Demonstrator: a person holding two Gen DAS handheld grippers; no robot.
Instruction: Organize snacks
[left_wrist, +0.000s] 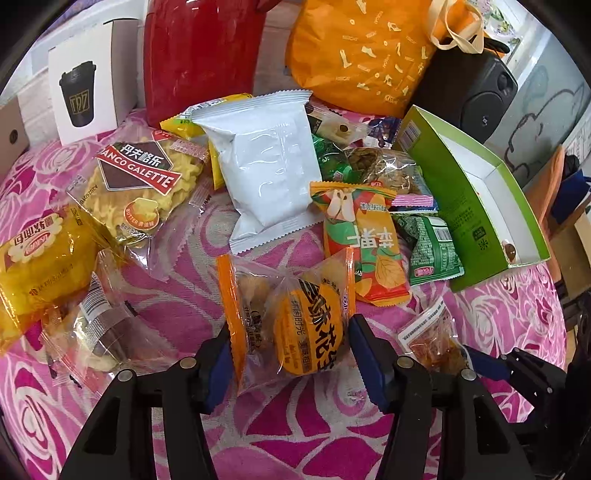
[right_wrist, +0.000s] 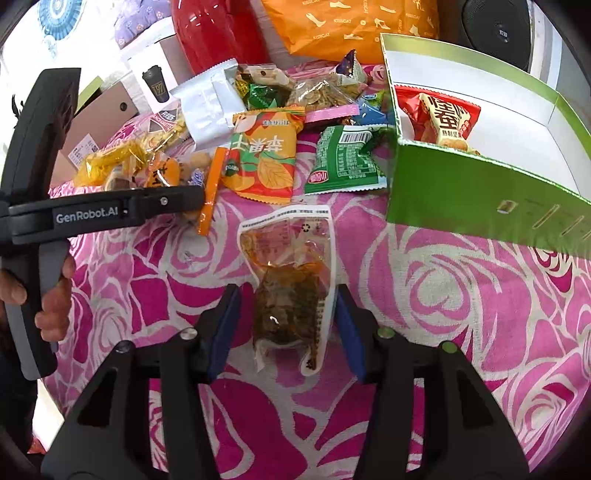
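My left gripper (left_wrist: 290, 354) is open, and its blue pads (left_wrist: 221, 354) straddle a clear orange-edged pastry packet (left_wrist: 295, 321) lying on the pink rose cloth. My right gripper (right_wrist: 286, 330) is also open, with a brown meat snack packet (right_wrist: 288, 291) flat between its fingers. In the left wrist view that same brown packet (left_wrist: 434, 339) lies low on the right. A green box (right_wrist: 461, 184) stands open at the right and holds a red snack packet (right_wrist: 443, 118). The left gripper (right_wrist: 192, 201) shows side-on in the right wrist view, held by a hand (right_wrist: 55, 295).
Several loose snacks crowd the middle: a white pouch (left_wrist: 266, 166), an orange-green packet (left_wrist: 365, 240), a green packet (left_wrist: 432, 247), a galette pack (left_wrist: 136, 184) and a yellow bread pack (left_wrist: 40, 258). Behind stand a red jar (left_wrist: 199, 55), an orange bag (left_wrist: 362, 51), a white cup box (left_wrist: 88, 85) and a speaker (left_wrist: 480, 92).
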